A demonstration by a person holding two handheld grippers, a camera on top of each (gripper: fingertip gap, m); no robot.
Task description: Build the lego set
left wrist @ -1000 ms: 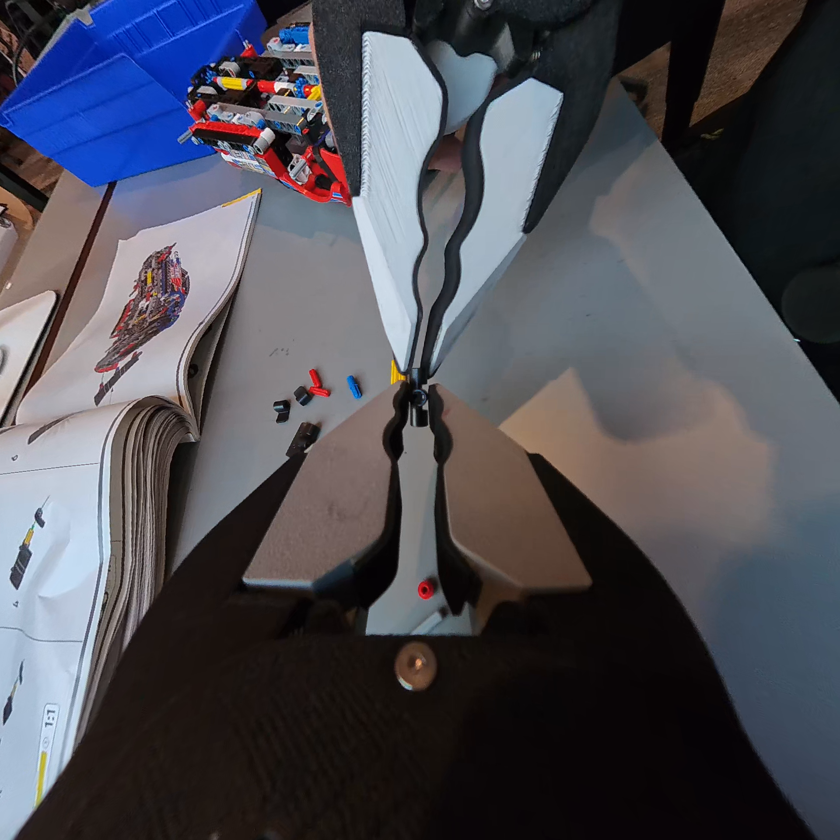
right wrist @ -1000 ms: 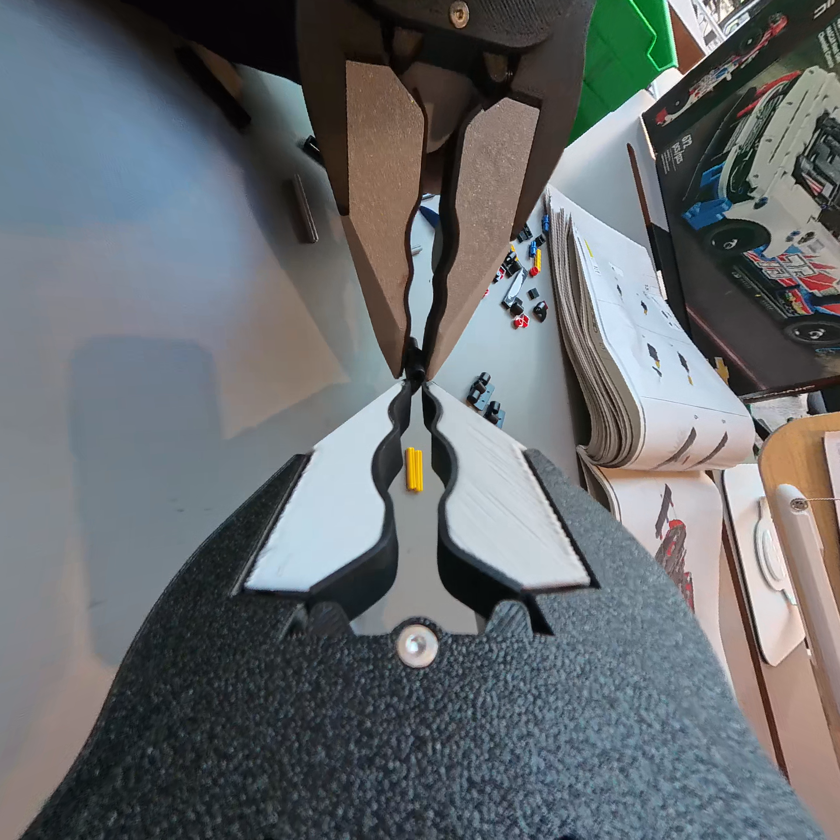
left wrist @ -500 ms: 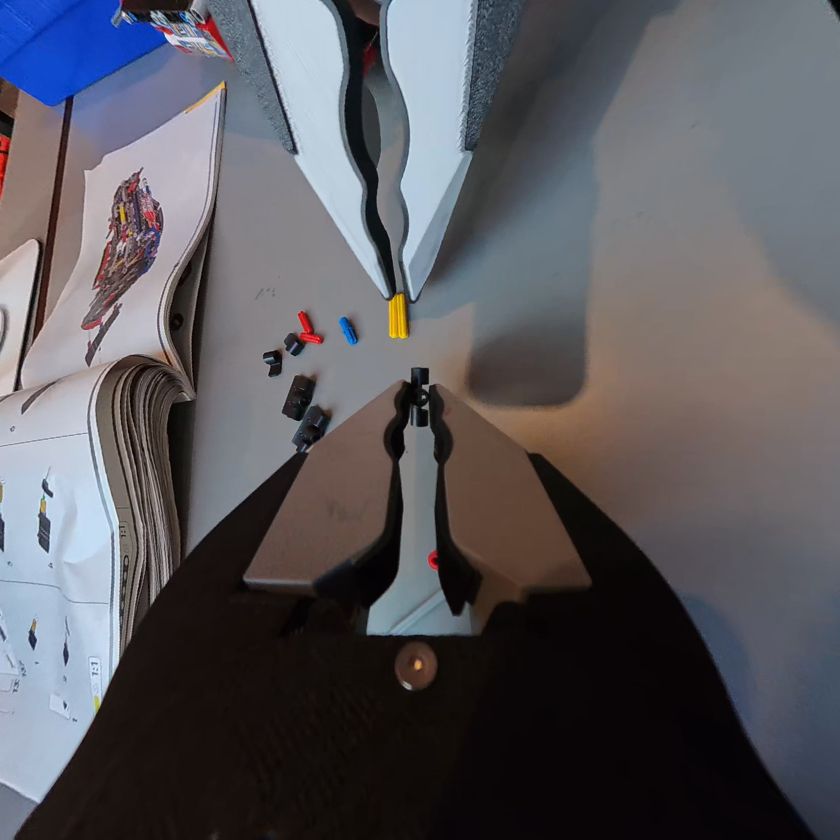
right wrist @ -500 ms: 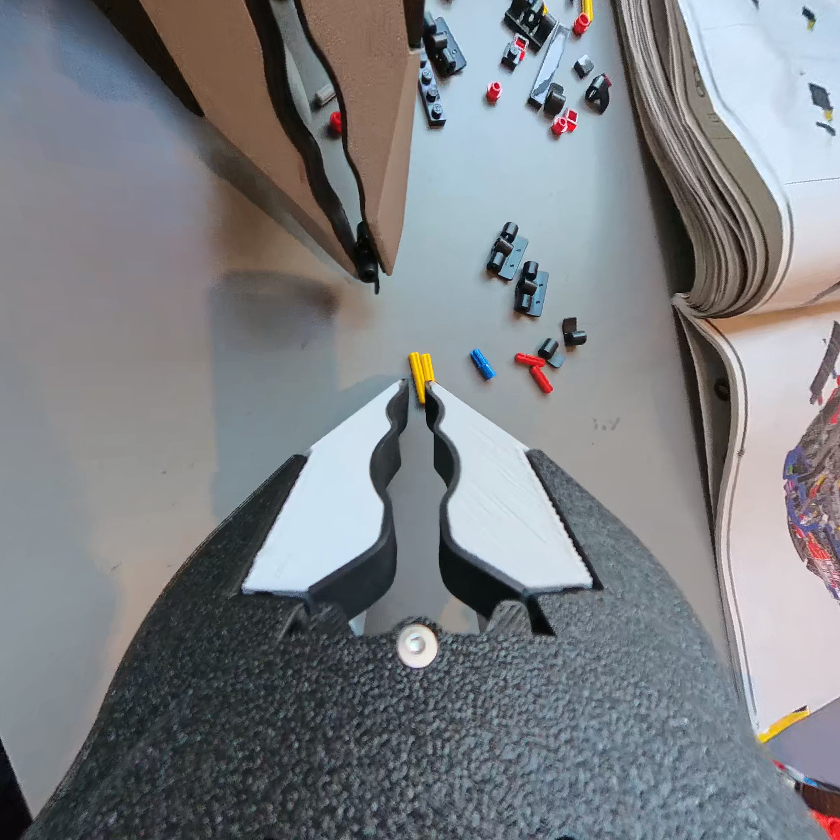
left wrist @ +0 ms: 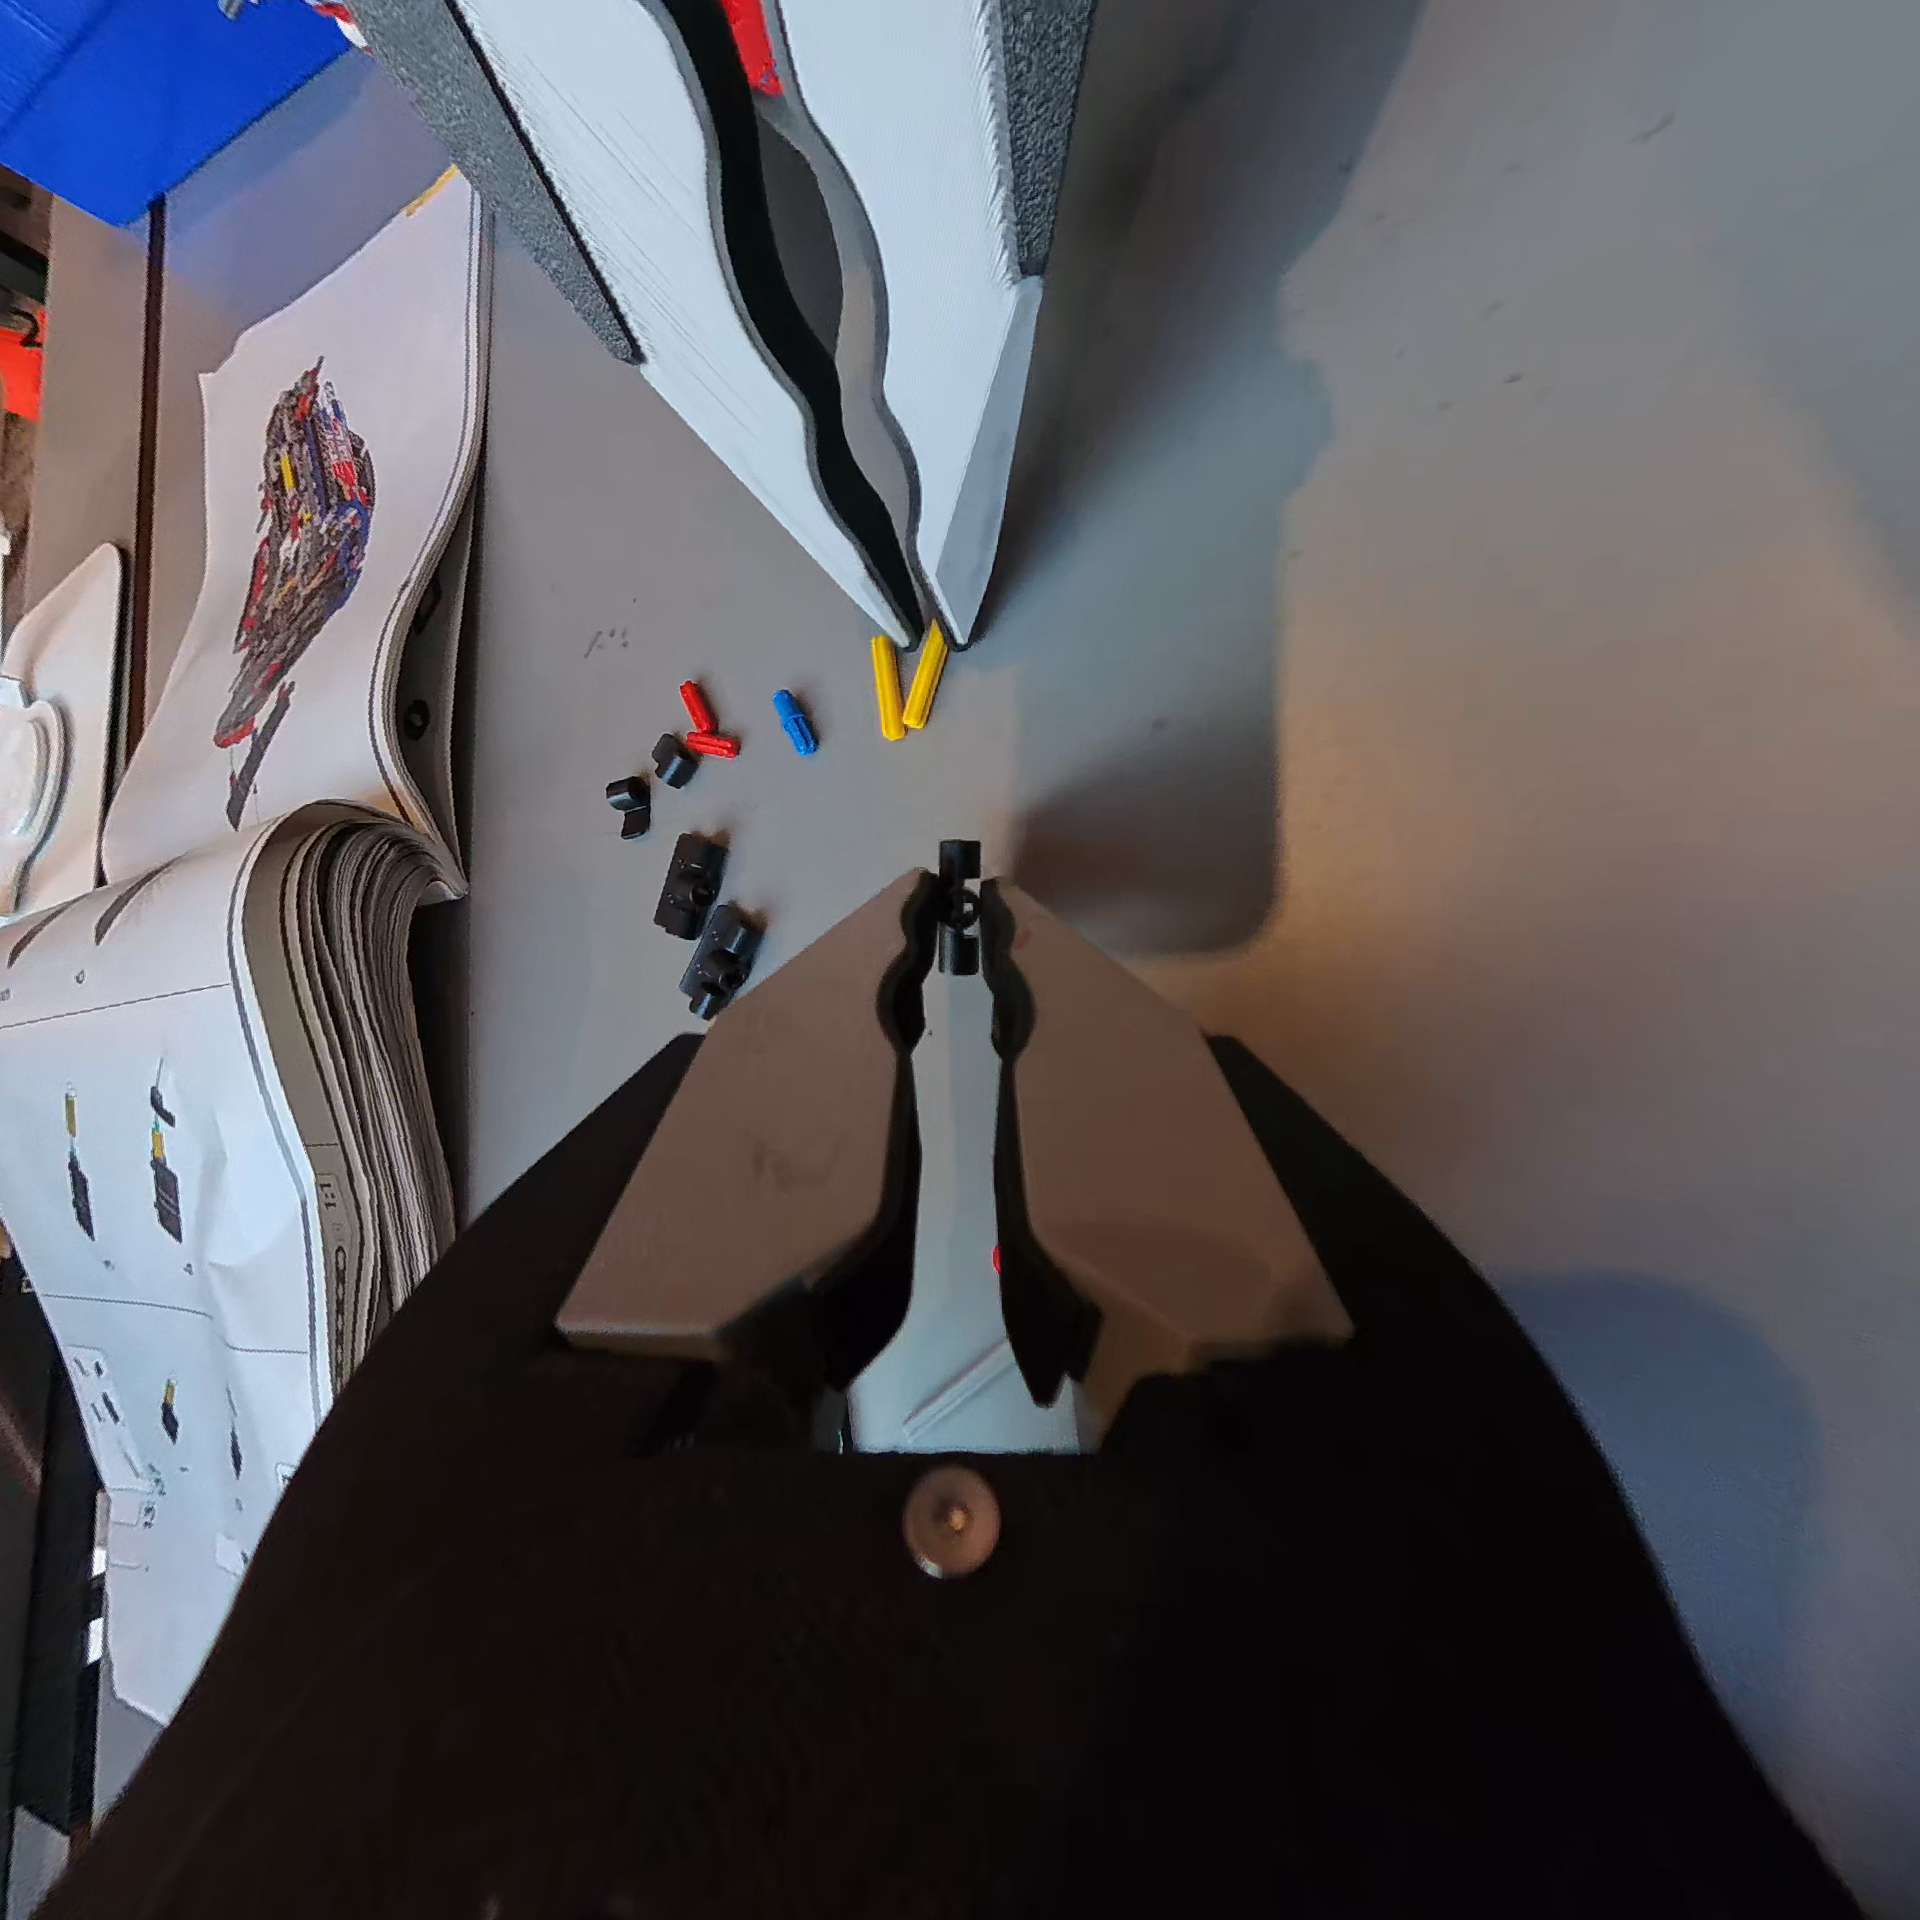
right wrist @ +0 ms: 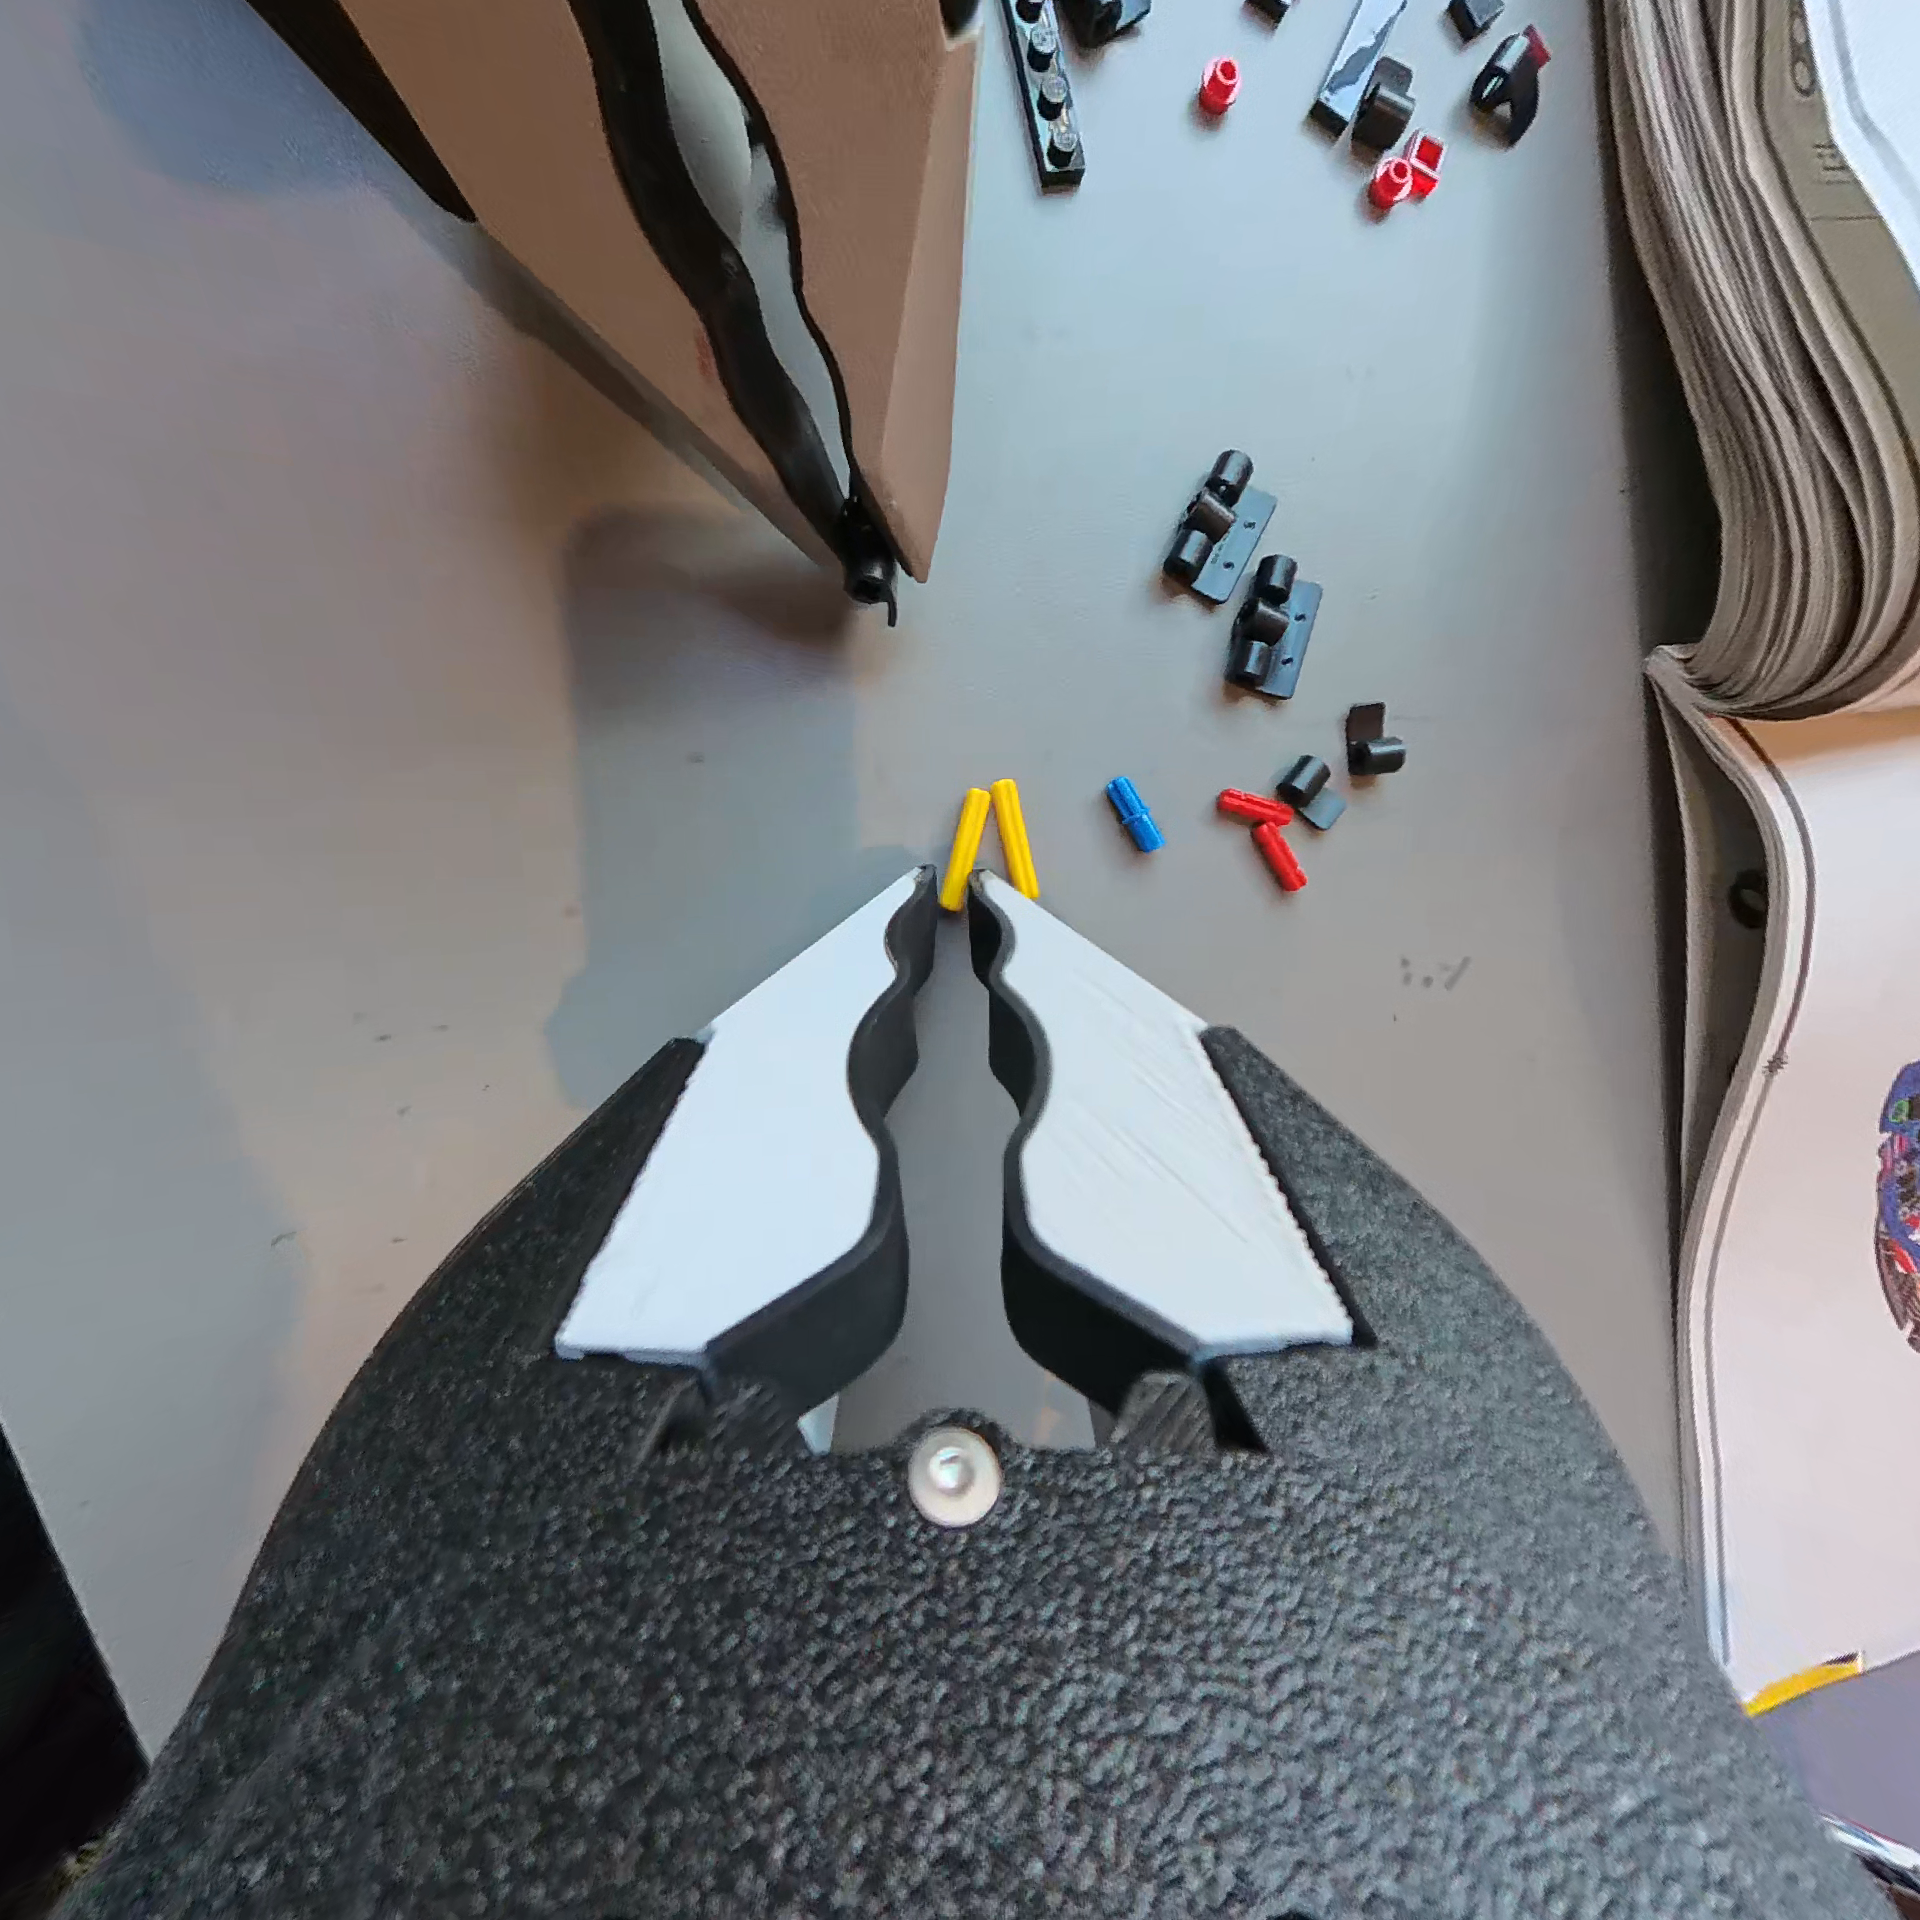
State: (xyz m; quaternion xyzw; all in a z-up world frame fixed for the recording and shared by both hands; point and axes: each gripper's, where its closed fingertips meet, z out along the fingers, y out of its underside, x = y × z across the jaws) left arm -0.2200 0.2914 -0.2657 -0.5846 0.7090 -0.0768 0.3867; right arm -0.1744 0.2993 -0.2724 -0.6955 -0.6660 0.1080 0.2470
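On the grey desk, two yellow axles lie crossed at the right gripper's nearly closed, empty fingers. Left gripper pinches a black connector. Likely next: grip one axle cleanly.

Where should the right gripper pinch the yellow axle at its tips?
Judging by its pose, the near end: the yellow axle lies flat, touching its twin yellow axle at the far ends and splayed apart near the right gripper. Come in low, straddling it alone.
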